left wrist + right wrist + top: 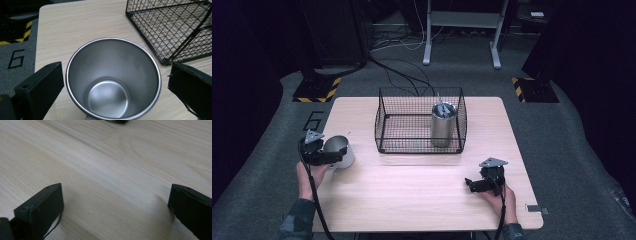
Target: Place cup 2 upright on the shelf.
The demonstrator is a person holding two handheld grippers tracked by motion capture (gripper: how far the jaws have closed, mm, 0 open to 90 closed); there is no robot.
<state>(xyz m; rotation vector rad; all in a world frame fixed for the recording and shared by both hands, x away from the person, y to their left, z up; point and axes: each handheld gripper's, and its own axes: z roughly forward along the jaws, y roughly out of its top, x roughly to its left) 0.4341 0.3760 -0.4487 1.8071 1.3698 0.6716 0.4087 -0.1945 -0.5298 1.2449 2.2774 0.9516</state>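
An empty steel cup [339, 150] stands near the left edge of the wooden table [412, 180]. My left gripper [332, 156] is open, with one jaw on each side of the cup and a small gap to each. In the left gripper view I look down into the cup [112, 80] between the jaws of the left gripper [115, 77]. A taller steel tumbler [443, 125] stands upright in the right part of a black wire basket [384, 120]. My right gripper [469, 184] rests open at the front right, with bare wood between the jaws of the right gripper [115, 202].
The basket [175, 27] sits at the table's back middle, to the right of the cup and beyond it. Cables, a striped floor mat [314, 90] and a stand's legs lie on the floor beyond the table. Bare wood spans the front middle.
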